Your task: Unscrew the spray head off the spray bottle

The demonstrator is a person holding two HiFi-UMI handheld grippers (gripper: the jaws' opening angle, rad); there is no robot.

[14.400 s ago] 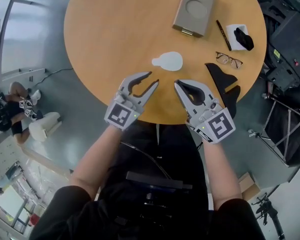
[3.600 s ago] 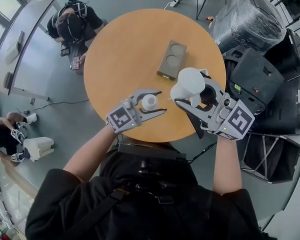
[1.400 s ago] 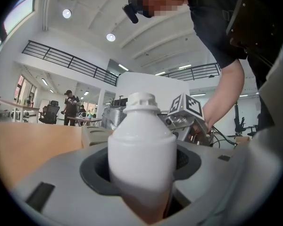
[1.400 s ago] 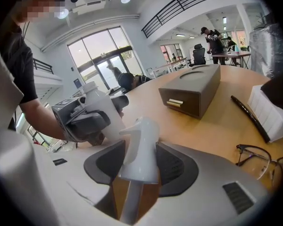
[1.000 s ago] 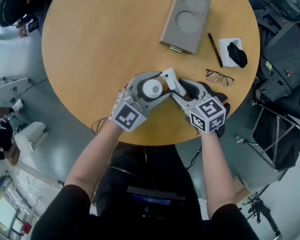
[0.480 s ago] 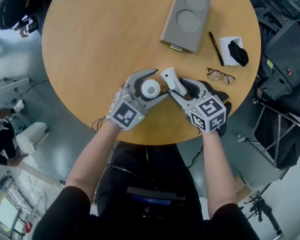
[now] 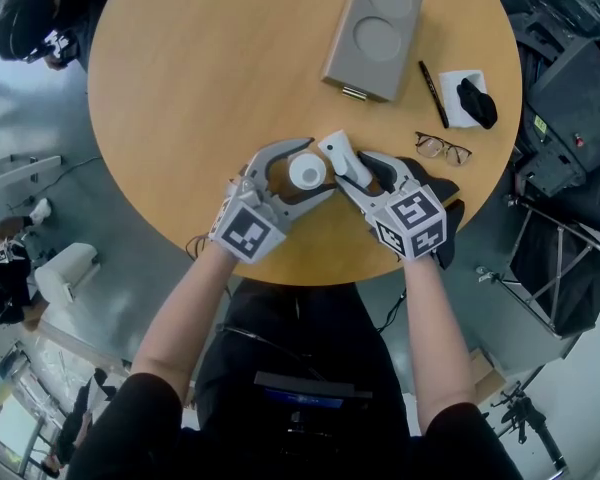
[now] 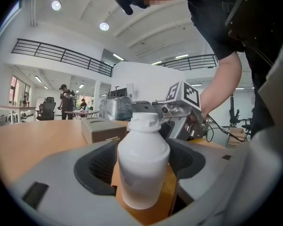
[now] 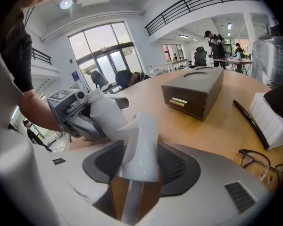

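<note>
Has just been spreading the left gripper (image 7: 318,168) around the spray bottle (image 7: 307,171), upright between its jaws. Pinches the freed spray head (image 7: 338,156) in the right gripper (image 7: 352,171) alongside. Best to draw the left gripper back level, without tipping the bottle.

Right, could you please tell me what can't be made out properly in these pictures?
Spray head's dip tube: lower end cut off at the right gripper view's bottom edge; right gripper covers it in the head view.
Bottle contents: opaque white wall, every view.
Black item on the white pad: too small in the head view, cut by the right gripper view's edge.
Glasses: partly cut off at the right gripper view's edge.
</note>
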